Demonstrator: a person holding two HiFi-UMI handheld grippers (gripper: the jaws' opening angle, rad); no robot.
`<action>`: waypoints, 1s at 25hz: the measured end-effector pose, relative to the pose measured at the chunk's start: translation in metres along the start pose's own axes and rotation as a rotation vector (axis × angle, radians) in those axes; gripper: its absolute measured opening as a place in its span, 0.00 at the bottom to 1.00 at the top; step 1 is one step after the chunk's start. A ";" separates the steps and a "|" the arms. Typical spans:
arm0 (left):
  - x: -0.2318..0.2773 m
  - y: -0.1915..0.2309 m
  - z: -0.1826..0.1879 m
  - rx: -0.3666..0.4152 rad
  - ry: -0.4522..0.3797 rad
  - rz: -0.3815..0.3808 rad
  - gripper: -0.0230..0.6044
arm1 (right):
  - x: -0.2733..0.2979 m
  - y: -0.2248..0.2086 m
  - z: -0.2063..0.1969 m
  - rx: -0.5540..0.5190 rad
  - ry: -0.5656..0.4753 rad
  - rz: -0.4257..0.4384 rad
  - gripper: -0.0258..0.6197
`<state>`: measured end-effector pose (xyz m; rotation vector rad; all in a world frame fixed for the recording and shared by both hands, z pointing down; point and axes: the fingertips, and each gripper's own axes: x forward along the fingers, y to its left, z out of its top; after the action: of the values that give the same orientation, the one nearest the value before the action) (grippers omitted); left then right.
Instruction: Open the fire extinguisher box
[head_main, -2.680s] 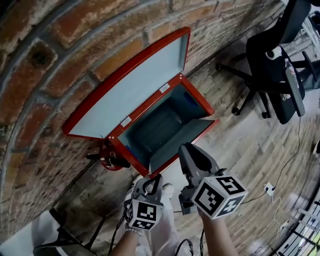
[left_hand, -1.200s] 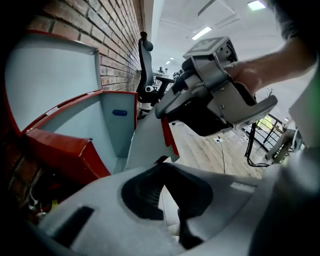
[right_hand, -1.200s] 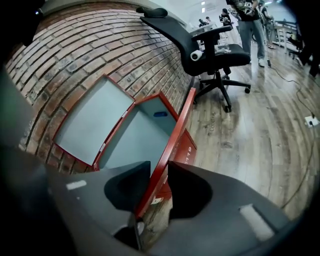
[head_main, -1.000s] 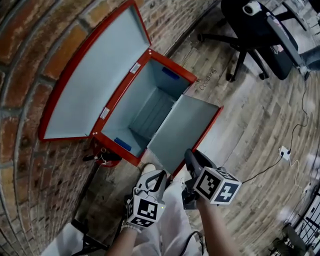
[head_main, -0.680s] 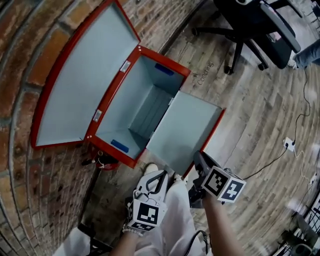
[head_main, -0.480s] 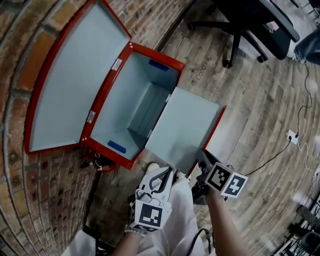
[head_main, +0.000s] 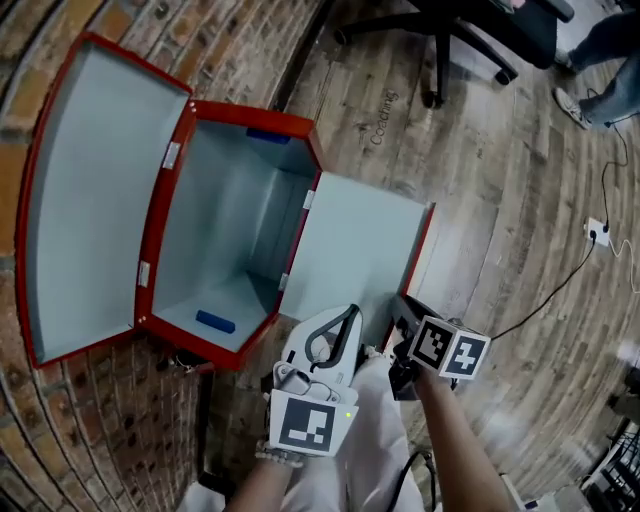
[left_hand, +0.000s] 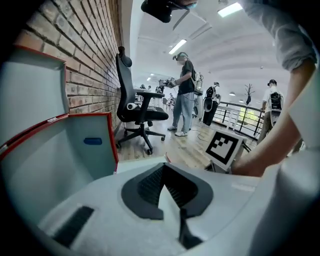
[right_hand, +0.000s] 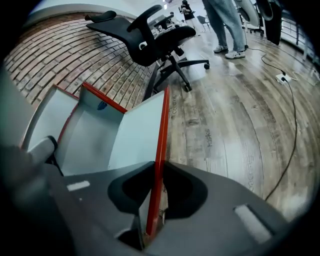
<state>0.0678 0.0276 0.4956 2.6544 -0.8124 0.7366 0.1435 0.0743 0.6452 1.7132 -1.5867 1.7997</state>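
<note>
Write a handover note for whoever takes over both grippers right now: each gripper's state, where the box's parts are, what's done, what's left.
Left gripper: shut, empty, just short of the front door.
Right gripper: jaws have just been closing, now pinched on the front door's red edge.
Box: against the brick wall, lid swung up, front door swung out.
Done: lid and door both open.
Left: probably ease the door to rest, then let go.

Head view steeply down; gripper views low, close; box (head_main: 230, 220) in all
</note>
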 end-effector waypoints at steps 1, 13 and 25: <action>0.006 0.003 -0.001 0.006 -0.002 -0.001 0.03 | 0.006 -0.005 -0.002 -0.002 0.004 0.000 0.14; 0.052 0.003 -0.044 0.014 0.038 -0.047 0.03 | 0.083 -0.051 -0.026 -0.063 0.083 -0.023 0.12; 0.049 0.012 -0.085 -0.048 0.046 -0.038 0.03 | 0.174 -0.054 -0.047 -0.141 0.147 -0.037 0.12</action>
<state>0.0623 0.0289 0.5945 2.5936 -0.7557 0.7555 0.1006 0.0451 0.8258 1.5024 -1.5701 1.7100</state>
